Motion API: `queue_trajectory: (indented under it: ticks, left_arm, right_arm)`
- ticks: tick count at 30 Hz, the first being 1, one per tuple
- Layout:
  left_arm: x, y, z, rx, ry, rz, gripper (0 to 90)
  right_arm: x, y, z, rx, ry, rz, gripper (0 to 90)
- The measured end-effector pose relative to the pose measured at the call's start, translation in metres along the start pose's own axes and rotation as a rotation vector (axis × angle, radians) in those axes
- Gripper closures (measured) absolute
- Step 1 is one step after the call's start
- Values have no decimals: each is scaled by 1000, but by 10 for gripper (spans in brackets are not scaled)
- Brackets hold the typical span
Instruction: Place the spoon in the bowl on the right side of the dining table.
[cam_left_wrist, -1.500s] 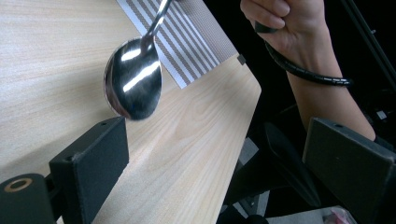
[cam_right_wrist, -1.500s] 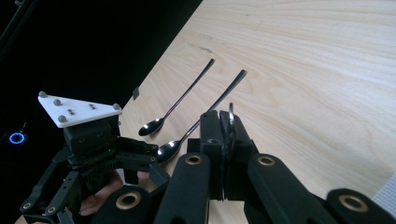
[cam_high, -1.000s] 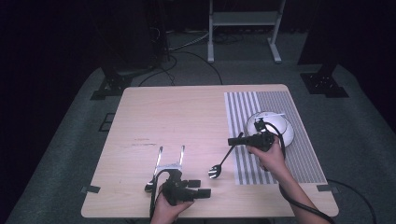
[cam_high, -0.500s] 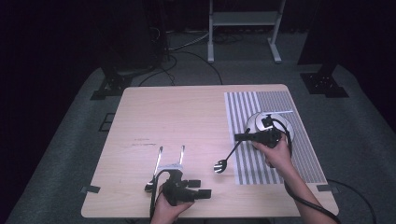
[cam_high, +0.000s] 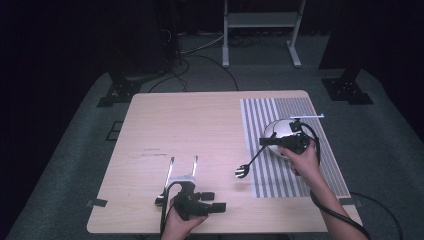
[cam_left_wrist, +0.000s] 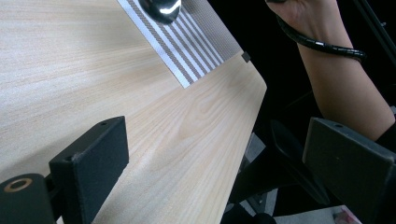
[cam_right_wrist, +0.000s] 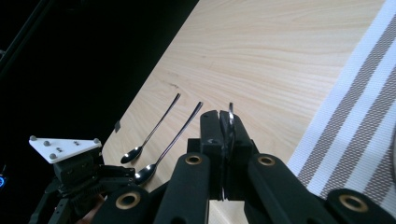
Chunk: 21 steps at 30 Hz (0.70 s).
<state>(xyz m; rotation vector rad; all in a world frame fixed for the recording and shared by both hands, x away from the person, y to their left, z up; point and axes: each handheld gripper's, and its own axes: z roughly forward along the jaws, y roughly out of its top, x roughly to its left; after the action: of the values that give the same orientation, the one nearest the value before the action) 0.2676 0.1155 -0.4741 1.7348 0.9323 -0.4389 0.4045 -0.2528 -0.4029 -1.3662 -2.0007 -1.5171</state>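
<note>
My right gripper (cam_high: 263, 141) is shut on the handle of a metal spoon (cam_high: 241, 171), which hangs slanted above the left edge of the striped placemat (cam_high: 265, 180). In the right gripper view the spoon handle (cam_right_wrist: 230, 109) stands pinched between the shut jaws of my right gripper (cam_right_wrist: 224, 119). Two more spoons (cam_high: 170, 172) (cam_high: 193, 166) lie side by side on the wooden table (cam_high: 200, 125), just beyond my left gripper (cam_high: 216, 200). The left gripper (cam_left_wrist: 219, 154) rests open near the front edge with nothing between its jaws.
A white bowl (cam_high: 277, 129) sits on the placemat, partly hidden behind the right gripper. The held spoon's bowl (cam_left_wrist: 161, 7) and a forearm (cam_left_wrist: 345, 88) show in the left gripper view. A metal stand (cam_high: 260, 20) is on the floor beyond the table.
The right gripper has carried the spoon a little to the right and away from me, toward the placemat. The left gripper and the two lying spoons have stayed put.
</note>
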Motion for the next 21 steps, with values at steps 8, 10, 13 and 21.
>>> queue_trajectory:
  ticks: [8,10,13,21]
  left_arm:
    - [-1,1,-1,-6,-1,2,56]
    - [-1,1,-1,-9,-1,1,56]
    - [-1,1,-1,-11,-2,0,56]
    - [0,1,-1,-9,-4,1,56]
  right_arm:
    - [-5,4,-8,-26,-15,12,889]
    - [-6,5,-10,-34,-16,17,888]
    - [-8,7,-14,-45,-21,21,888]
    - [-14,13,-24,-73,-45,36,888]
